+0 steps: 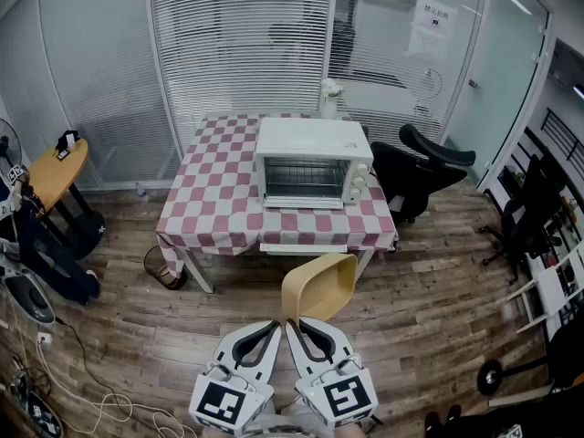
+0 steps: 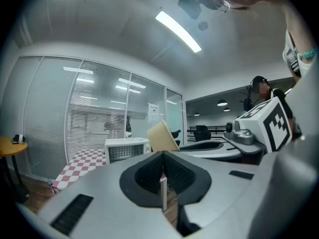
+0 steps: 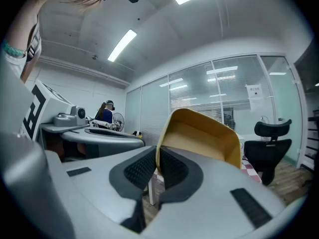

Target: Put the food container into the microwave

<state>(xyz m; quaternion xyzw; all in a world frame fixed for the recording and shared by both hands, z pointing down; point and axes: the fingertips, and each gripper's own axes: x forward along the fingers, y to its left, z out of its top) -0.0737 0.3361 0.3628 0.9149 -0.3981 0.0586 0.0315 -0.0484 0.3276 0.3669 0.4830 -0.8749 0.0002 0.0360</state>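
Glass walls hung with white blinds surround a wood-plank floor, where a boxy white microwave (image 1: 313,164) sits on a table covered in a red-and-white checked cloth (image 1: 210,217). Well short of that table, the right gripper (image 1: 290,322) is clamped on one wall of a tan plastic food container (image 1: 321,286), held tilted in the air. The left gripper (image 1: 276,324) sits just beside it, its jaws pressed together with nothing between them.
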